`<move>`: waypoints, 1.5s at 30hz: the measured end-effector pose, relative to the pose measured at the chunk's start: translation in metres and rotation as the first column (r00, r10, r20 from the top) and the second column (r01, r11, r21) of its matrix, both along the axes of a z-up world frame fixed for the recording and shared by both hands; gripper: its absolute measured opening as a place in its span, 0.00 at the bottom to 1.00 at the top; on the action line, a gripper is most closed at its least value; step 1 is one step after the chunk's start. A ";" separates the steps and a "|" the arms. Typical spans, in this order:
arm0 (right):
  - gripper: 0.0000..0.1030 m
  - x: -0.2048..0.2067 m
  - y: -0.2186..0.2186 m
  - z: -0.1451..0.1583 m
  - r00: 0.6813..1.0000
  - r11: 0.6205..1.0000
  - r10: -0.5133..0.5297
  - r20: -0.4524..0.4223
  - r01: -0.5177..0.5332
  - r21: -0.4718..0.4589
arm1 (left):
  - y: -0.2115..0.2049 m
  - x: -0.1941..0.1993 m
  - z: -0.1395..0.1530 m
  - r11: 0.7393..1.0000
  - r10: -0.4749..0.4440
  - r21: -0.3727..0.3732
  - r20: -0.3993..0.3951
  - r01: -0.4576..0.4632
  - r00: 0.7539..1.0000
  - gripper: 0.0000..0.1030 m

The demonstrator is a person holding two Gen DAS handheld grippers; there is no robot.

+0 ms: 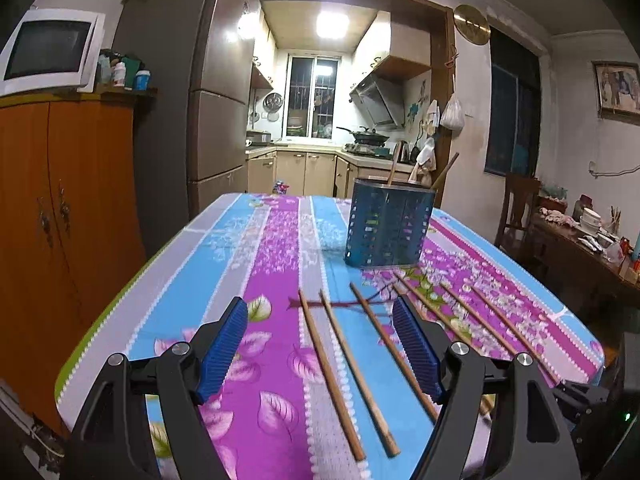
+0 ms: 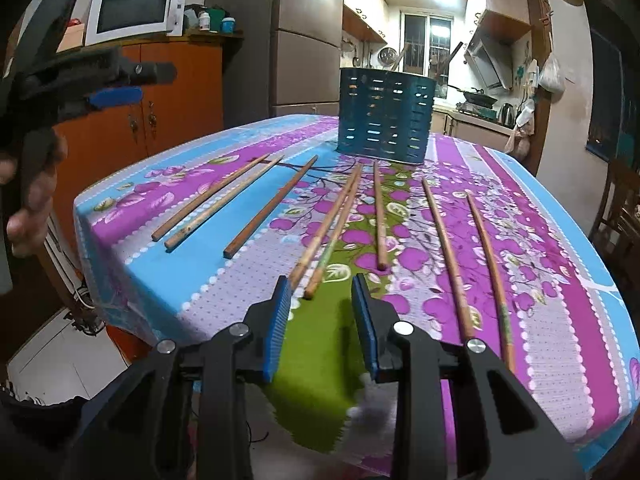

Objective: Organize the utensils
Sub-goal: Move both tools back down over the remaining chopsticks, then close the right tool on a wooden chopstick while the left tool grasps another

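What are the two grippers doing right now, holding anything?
Left gripper: jaws open, holding nothing.
Right gripper: jaws open, holding nothing.

Harsh white glare blooms from the square ceiling lamp (image 1: pixel 333 25) in the kitchen; everything nearer than that lamp sits dimmer. Straight lines bow toward black fisheye corners. The perforated blue metal utensil holder (image 1: pixel 387 226) casts a faint shadow leftward.
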State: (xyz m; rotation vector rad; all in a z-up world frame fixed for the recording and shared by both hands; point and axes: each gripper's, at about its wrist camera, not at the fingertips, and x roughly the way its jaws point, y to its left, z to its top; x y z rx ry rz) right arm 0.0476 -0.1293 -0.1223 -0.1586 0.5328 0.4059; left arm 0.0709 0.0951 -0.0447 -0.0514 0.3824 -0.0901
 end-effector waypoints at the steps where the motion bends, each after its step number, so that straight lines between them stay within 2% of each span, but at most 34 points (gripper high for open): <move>1: 0.22 0.002 0.001 -0.002 1.000 1.000 -0.008 -0.002 0.008 -0.002 | 0.000 -0.001 -0.006 1.000 -0.002 0.003 -0.012 0.002 1.000 0.73; 2: 0.20 0.002 0.001 -0.002 1.000 1.000 -0.016 0.001 0.016 0.003 | -0.001 -0.002 -0.012 1.000 -0.008 0.002 -0.030 0.008 1.000 0.73; 3: 0.13 0.003 0.001 -0.002 1.000 1.000 -0.021 0.003 0.021 0.003 | -0.002 -0.002 -0.015 1.000 -0.011 0.002 -0.040 0.011 0.999 0.73; 4: 0.12 0.003 0.001 -0.002 1.000 1.000 -0.026 0.004 0.026 0.001 | -0.002 -0.003 -0.019 1.000 -0.016 0.003 -0.053 0.016 0.998 0.73; 13: 0.12 0.004 -0.008 -0.001 1.000 0.999 -0.025 -0.012 0.025 0.036 | -0.009 -0.005 -0.028 0.999 -0.039 0.000 -0.075 0.039 0.996 0.73; 24: 0.12 0.010 -0.005 -0.003 1.000 0.999 -0.027 -0.001 0.027 0.027 | -0.017 -0.004 -0.034 0.999 -0.037 0.014 -0.080 0.038 0.996 0.73; 27: 0.12 0.014 -0.003 -0.004 0.999 0.999 -0.032 0.002 0.032 0.033 | -0.020 -0.008 -0.042 0.999 -0.034 0.029 -0.077 0.036 0.996 0.73; 32: 0.12 0.017 -0.001 -0.003 0.999 0.999 -0.036 0.009 0.036 0.026 | -0.021 -0.009 -0.057 0.999 -0.044 0.025 -0.115 0.048 0.992 0.73; 45: 0.12 0.024 0.002 -0.003 1.000 0.999 -0.026 -0.001 0.026 0.040 | -0.026 -0.009 -0.063 0.998 -0.056 0.018 -0.115 0.058 0.992 0.73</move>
